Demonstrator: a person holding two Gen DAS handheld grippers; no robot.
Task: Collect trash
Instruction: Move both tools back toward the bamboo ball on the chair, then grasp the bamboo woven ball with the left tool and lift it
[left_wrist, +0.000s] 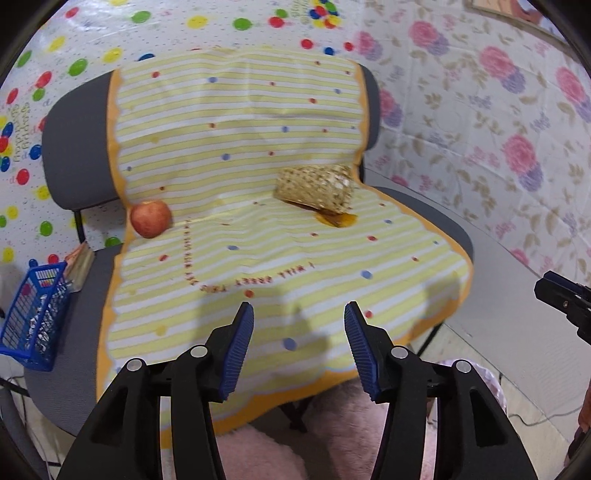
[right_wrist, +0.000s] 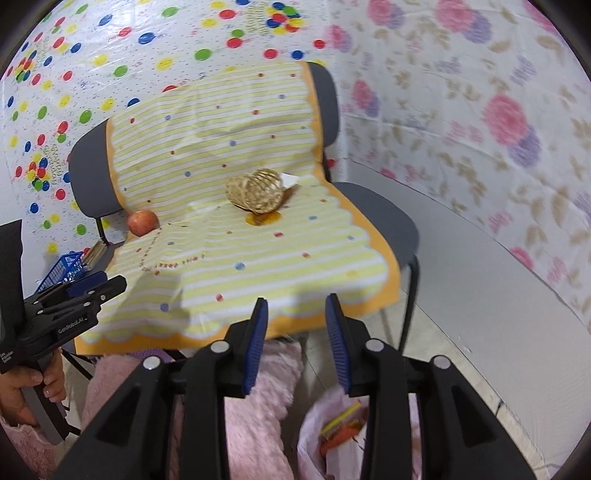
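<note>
A grey chair (left_wrist: 74, 147) carries a yellow striped cloth (left_wrist: 240, 155). On the seat a woven straw basket (left_wrist: 316, 188) lies on its side, with an orange-brown scrap (left_wrist: 338, 219) at its mouth. In the right wrist view the basket (right_wrist: 256, 194) has a white paper piece (right_wrist: 290, 179) behind it. A red apple (left_wrist: 150, 218) rests at the cloth's left edge. My left gripper (left_wrist: 299, 314) hangs open over the cloth's front part, nothing between its fingers. My right gripper (right_wrist: 296, 302) is open at the cloth's front edge, above a pink fluffy bag (right_wrist: 332, 435) holding colourful wrappers.
A blue plastic crate (left_wrist: 35, 321) stands on the chair's left side beside a wooden block (left_wrist: 79, 266). Patterned sheets cover the walls. A grey tabletop (right_wrist: 480, 288) runs along the right. A hand (right_wrist: 22, 384) in a pink sleeve holds the left gripper (right_wrist: 92, 291).
</note>
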